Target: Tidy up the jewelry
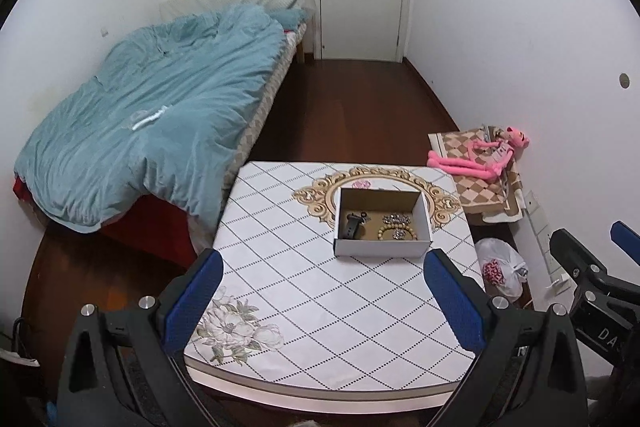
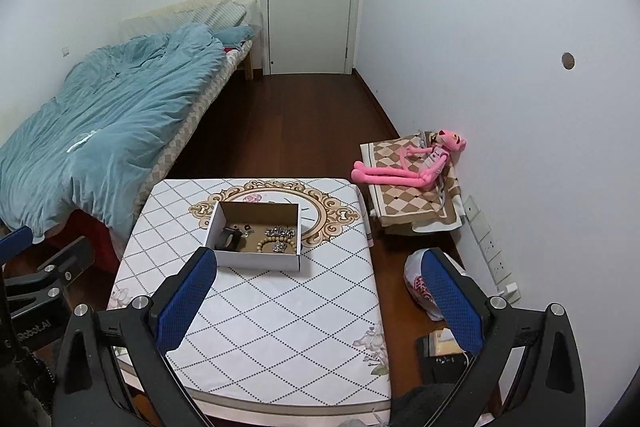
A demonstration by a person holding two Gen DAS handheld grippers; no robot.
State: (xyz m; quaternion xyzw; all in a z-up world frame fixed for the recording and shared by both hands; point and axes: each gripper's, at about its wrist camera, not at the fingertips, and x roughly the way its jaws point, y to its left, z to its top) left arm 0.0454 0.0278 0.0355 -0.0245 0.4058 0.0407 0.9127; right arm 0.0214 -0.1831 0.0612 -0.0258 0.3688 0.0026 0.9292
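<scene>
An open white cardboard box [image 1: 382,246] stands on the far half of a small table [image 1: 304,291]. Inside lie a black watch [image 1: 352,225], a beaded bracelet [image 1: 396,231] and sparkly brooches [image 1: 396,218]. The box also shows in the right wrist view [image 2: 256,259], with the watch [image 2: 230,239] and the bracelet [image 2: 276,241]. My left gripper [image 1: 324,259] is open and empty, above the table's near half, short of the box. My right gripper [image 2: 320,259] is open and empty, near the box's front right corner.
The table has a white diamond-pattern cloth. A bed with a blue duvet [image 1: 152,115] lies to the left. A pink plush toy [image 1: 476,157] lies on a low checked stand at the right. A white plastic bag [image 1: 500,265] sits on the floor beside the table.
</scene>
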